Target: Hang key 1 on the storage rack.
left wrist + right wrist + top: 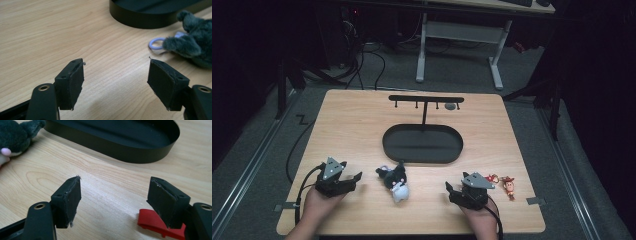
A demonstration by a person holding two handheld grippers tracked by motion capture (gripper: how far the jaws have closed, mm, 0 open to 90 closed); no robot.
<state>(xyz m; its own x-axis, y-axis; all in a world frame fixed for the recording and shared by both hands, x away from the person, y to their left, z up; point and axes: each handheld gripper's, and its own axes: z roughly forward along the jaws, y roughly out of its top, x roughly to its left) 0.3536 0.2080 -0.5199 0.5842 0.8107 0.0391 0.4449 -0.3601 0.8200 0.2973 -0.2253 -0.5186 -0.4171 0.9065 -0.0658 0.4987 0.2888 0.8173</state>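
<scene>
A: What's in the black oval tray [394, 150]?
B: Just the hook stand's post [424, 114]. The dark plush toy [394, 182] lies on the worktop [352, 130] just before it.
A: The claws?
B: Left claw [354, 179] and right claw [450, 191] both gape apart, holding nothing, flanking the toy.

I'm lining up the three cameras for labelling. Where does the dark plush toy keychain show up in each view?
High view: the plush toy lies near the table's front edge, between the two grippers, just in front of the black oval tray.
Left gripper view: at the right edge, its pale ring towards the middle.
Right gripper view: in the top left corner.
Shared landmark: the black oval tray, just behind the toy in every view.
</scene>
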